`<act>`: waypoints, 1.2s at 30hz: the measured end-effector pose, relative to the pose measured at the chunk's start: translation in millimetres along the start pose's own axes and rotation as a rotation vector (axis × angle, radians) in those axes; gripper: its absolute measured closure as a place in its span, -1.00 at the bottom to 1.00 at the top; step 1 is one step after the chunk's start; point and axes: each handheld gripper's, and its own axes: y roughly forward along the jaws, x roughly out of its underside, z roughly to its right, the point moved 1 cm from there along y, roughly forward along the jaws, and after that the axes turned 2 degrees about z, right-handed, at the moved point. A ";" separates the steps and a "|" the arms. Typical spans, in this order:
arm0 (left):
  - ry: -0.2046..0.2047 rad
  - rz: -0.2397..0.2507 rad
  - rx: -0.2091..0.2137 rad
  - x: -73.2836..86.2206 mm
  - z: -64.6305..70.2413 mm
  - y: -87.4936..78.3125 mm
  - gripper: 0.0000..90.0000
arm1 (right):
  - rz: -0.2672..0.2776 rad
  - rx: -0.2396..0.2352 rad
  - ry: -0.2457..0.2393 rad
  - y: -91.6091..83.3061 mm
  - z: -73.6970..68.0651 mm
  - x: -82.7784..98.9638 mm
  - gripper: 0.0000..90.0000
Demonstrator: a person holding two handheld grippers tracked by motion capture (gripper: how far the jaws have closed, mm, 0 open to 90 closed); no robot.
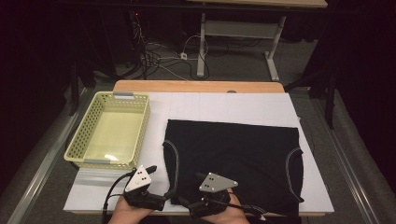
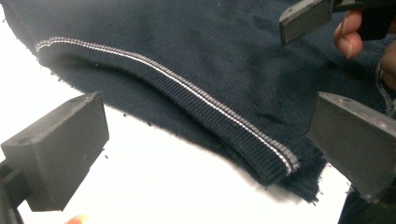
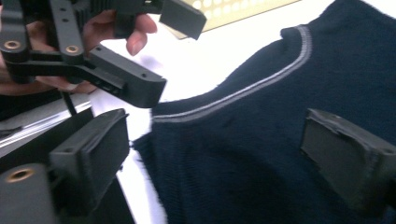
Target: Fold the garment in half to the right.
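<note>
Dark knitted cloth, a sleeveless garment [image 1: 233, 163] spread flat on the white table cover [image 1: 196, 105], lies under and ahead of both grippers. From the high view we see the whole scene: far to the left of the left gripper [image 1: 152, 169] stands a pale yellow perforated basket [image 1: 79, 135], and both hands come in at the near edge of the table.

We begin at the left. The left gripper sits just beside the near left corner of the garment, over the white cover. Its own view gives what the high view cannot: the jaws stand wide apart with nothing between the pads, and the ribbed armhole edge with a thin grey stripe [image 2: 187, 88] runs across between them, lower down. At the top right of that view we also see one jaw of the other gripper and some fingers [image 2: 348, 35].

The right gripper [image 1: 201, 176] is over the near part of the garment. In its own view the jaws are open and hold nothing; the dark knit [image 3: 261, 154] lies between and beyond them. The same grey stripe [image 3: 280, 74] curves ahead, and the left gripper [image 3: 163, 53] appears at the upper left, with the basket [image 3: 233, 11] behind it.
</note>
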 end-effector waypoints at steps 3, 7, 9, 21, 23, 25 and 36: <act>-0.001 0.001 -0.012 0.5 0.5 -3.2 -1.00 | -0.013 -0.016 -0.016 1.5 -5.3 -1.6 -0.64; -0.016 0.011 -0.021 0.3 -1.1 -7.2 -1.00 | -0.043 -0.052 -0.018 6.0 -8.3 1.9 -0.49; -0.022 0.019 -0.021 -0.6 -2.0 -9.7 -1.00 | -0.071 -0.058 -0.018 10.4 -8.5 5.2 -0.43; -0.042 0.034 -0.030 2.0 -7.6 -16.6 -1.00 | -0.141 -0.050 -0.084 28.9 -24.9 0.9 -0.20; -0.043 0.034 -0.036 3.1 -8.1 -19.0 -1.00 | -0.156 -0.051 -0.099 31.9 -27.8 0.2 -0.18; -0.048 0.039 -0.040 3.9 -8.9 -21.5 -1.00 | -0.182 -0.040 -0.121 35.0 -30.6 0.1 -0.18; -0.065 0.046 -0.062 8.4 -8.7 -33.3 -1.00 | -0.220 0.015 -0.185 42.5 -36.0 -1.0 0.03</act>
